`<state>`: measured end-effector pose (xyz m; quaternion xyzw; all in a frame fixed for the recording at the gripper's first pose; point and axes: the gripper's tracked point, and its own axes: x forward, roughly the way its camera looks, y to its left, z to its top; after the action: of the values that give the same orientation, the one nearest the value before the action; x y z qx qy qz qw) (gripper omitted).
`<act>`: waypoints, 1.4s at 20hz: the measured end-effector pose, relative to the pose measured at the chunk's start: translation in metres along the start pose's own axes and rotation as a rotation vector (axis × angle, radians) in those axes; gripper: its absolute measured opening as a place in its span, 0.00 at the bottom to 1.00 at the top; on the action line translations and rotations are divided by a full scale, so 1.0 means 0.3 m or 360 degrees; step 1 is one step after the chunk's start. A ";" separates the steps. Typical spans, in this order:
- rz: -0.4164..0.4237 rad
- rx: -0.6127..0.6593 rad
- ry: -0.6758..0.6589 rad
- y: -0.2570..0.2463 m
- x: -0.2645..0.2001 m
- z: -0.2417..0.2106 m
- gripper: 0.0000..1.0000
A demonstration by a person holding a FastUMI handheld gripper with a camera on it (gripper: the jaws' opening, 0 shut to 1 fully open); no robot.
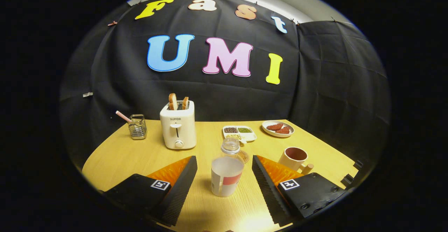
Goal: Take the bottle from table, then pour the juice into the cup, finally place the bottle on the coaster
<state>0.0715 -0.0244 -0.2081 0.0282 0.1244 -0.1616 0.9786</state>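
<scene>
- The claw (224, 186) is held wide open, gripping nothing.
- The bottle (226, 170) is stood upright between its fingers, untouched, near the tabletop's (119, 155) front edge.
- The cup (294, 157) is seen empty toward the right edge.

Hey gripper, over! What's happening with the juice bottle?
Gripper open, fingers either side of bottle, not touching. Bottle upright on table. Cup beyond right finger.

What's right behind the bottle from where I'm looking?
Just behind the bottle, which stands between the open hand-held gripper fingers, untouched, a round coaster peeks out beside its neck. The bottle covers most of it. Farther back sits the divided tray of beans.
</scene>
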 end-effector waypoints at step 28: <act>0.0031 -0.0079 0.0121 -0.005 0.273 -0.244 0.81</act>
<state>0.1290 -0.0443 -0.2995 0.0111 0.1650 -0.1477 0.9751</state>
